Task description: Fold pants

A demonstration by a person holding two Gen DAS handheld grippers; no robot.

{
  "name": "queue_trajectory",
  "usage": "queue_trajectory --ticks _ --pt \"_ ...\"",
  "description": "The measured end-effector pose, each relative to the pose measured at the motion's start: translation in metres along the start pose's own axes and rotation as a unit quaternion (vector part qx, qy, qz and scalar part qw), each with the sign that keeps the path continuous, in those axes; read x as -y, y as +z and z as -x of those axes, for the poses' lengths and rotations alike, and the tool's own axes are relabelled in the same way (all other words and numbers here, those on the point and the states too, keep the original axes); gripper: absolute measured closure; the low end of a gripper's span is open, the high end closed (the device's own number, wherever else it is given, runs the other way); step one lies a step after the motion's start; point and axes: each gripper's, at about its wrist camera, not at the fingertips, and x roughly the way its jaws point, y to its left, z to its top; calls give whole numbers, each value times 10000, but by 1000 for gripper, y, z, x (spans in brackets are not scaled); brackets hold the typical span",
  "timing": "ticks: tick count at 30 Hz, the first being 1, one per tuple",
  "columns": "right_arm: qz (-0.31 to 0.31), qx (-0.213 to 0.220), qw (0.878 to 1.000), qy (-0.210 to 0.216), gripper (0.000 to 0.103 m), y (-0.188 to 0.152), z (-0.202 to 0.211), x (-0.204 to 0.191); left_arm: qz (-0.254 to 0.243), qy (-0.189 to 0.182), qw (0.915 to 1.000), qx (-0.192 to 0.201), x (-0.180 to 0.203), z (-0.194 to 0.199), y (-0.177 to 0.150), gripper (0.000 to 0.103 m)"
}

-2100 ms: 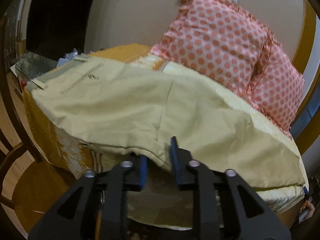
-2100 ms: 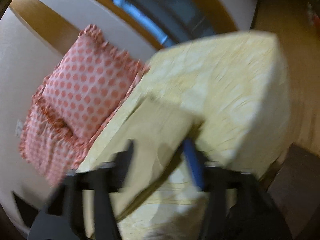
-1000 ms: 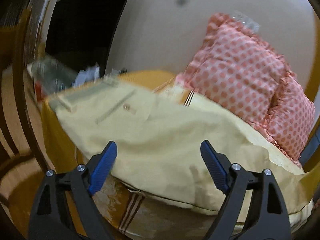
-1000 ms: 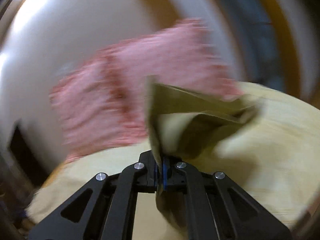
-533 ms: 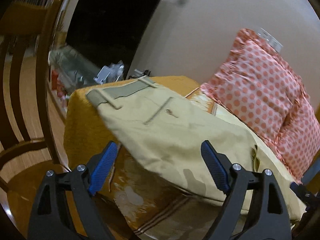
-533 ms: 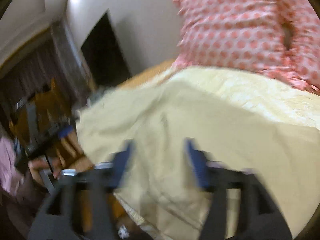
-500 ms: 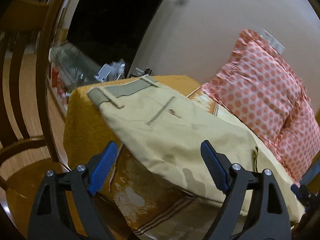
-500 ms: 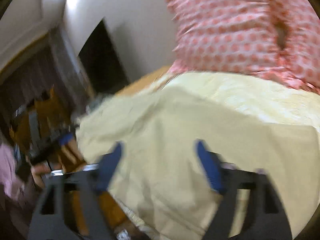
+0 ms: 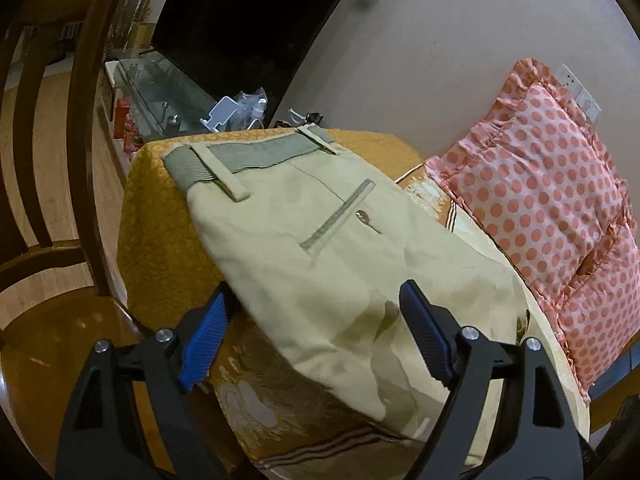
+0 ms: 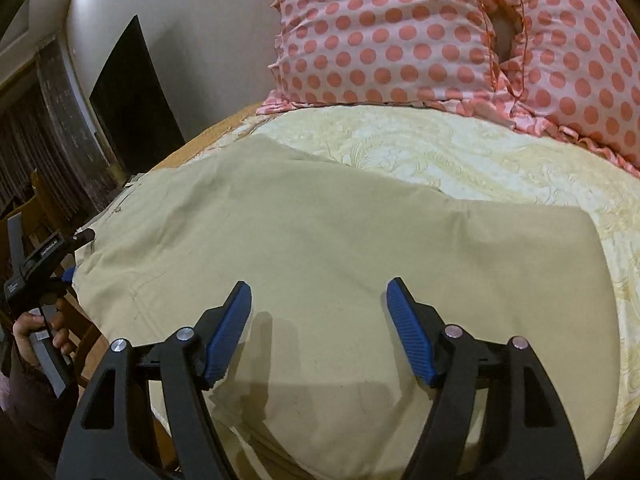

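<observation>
Beige pants [image 9: 328,248] lie folded on the bed, the grey-lined waistband [image 9: 248,156] at the far left end and a back pocket with a button facing up. In the right wrist view the pants [image 10: 320,248] spread flat across the bedspread. My left gripper [image 9: 316,340] is open and empty, just above the near edge of the pants. My right gripper [image 10: 320,332] is open and empty, over the folded legs. The left gripper, held in a hand, also shows in the right wrist view [image 10: 36,268] at the left edge.
Two pink polka-dot pillows [image 9: 560,200] [image 10: 440,32] lean on the wall at the head of the bed. A cream and orange bedspread [image 10: 460,156] covers the bed. A wooden chair [image 9: 52,208] stands left, and a glass shelf with clutter [image 9: 176,100] beyond it.
My right gripper carried the pant legs over onto the pants, let go and opened. My left gripper released the near edge, opened and drew back toward the waistband end.
</observation>
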Motion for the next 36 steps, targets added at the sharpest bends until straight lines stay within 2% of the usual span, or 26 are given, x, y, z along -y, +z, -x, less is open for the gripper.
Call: queue_trajectory --ticks 4,9,11,12,14,15,17,19,20,22,24,25,27,28,29,30,31,32,33,35,36 --pt "-7 16 10000 66 26 -4 1 -7 -102 -177 9997 -102 15 7 0 19" --pt "-146 178 9994 252 23 -5 8 0 -80 -171 9997 -131 22 -4 6 22" --pt "-237 269 9989 294 21 -6 15 6 211 -252 9994 -139 16 -8 13 30" --pt "-289 334 9986 308 21 -6 20 12 429 -312 9985 -167 12 -10 16 40" --pt "-363 443 9979 310 21 -8 29 20 683 -289 9971 -153 5 -13 20 69" --pt "-414 527 9972 333 21 -10 36 26 709 -291 9969 -170 4 -15 24 93" --pt "-480 655 9961 349 21 -11 46 36 465 -234 9985 -156 16 -14 32 94" --pt "-543 813 9947 326 20 -13 57 47 -411 -25 9990 183 53 -1 39 95" --pt "-583 906 9938 286 20 -13 64 53 -1012 -12 9940 418 83 9 40 96" --pt "-688 1088 9915 187 19 -15 77 65 -1941 -336 9777 724 140 30 33 96" --pt "-858 1250 9884 45 19 -18 89 78 -3000 -925 9450 917 202 53 7 96" --pt "-1013 1359 9855 -42 19 -20 98 88 -3328 -1131 9314 944 219 60 -6 96" --pt "-1268 1486 9806 -145 19 -24 109 105 -4404 -1878 8739 845 266 81 -60 95" --pt "-1380 1532 9784 -139 18 -25 114 111 -4724 -2096 8530 726 277 85 -82 94" --pt "-1541 1577 9754 -88 17 -28 118 119 -5135 -2336 8242 492 287 87 -114 94" --pt "-1781 1632 9704 27 14 -31 124 130 -5427 -2474 8022 267 291 85 -140 93" --pt "-1947 1679 9663 137 13 -34 127 137 -5624 -2512 7877 122 293 82 -157 93" --pt "-2151 1723 9609 273 13 -37 130 145 -5879 -2519 7687 -89 292 75 -181 93" --pt "-2293 1735 9571 364 13 -39 131 150 -6034 -2520 7559 -320 290 68 -200 93" --pt "-2645 1680 9477 604 13 -41 129 164 -6188 -2571 7393 -664 285 62 -221 91" --pt "-2771 1574 9450 739 13 -40 125 169 -6236 -2567 7352 -688 281 63 -226 88"
